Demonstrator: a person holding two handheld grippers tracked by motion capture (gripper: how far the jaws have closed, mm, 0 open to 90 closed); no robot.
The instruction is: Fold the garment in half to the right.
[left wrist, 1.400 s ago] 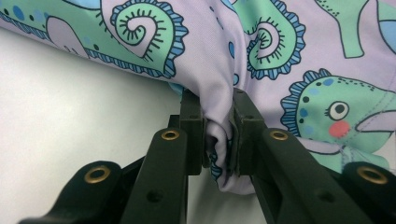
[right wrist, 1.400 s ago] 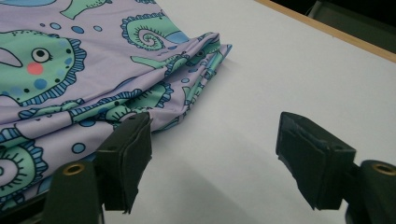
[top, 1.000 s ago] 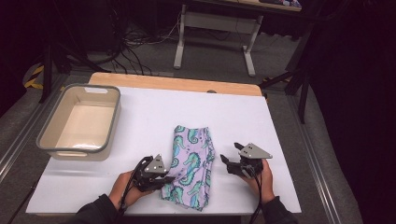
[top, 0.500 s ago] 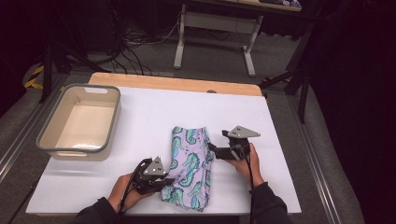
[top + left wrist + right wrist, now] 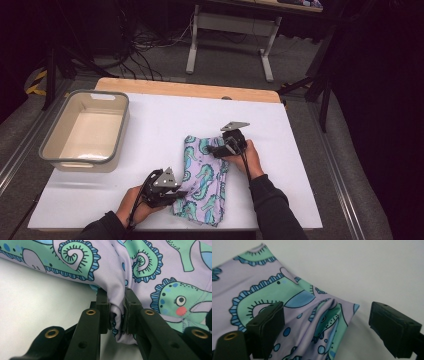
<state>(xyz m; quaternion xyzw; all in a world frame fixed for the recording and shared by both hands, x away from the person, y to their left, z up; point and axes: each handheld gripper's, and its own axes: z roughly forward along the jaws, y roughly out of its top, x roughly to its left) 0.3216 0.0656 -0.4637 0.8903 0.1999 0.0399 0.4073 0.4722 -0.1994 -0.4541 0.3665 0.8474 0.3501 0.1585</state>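
Pinching the near-left hem of the seahorse-print cloth (image 5: pixel 205 180) in the left gripper (image 5: pixel 172 196) fingers, lying folded near the worktop (image 5: pixel 300 150) front edge, while hovering the right gripper (image 5: pixel 216 150) wide open over its far-right corner, not yet gripping, tub (image 5: pixel 85 131) sitting empty.

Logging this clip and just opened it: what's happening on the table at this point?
A person holds a claw in each hand over a folded seahorse-print cloth on a white table. The left claw is shut on a bunched bit of the cloth's near left edge. The right claw is open at the far right corner, one jaw over the fabric and the other over bare table, gripping nothing yet. A grey bin sits empty to the left.
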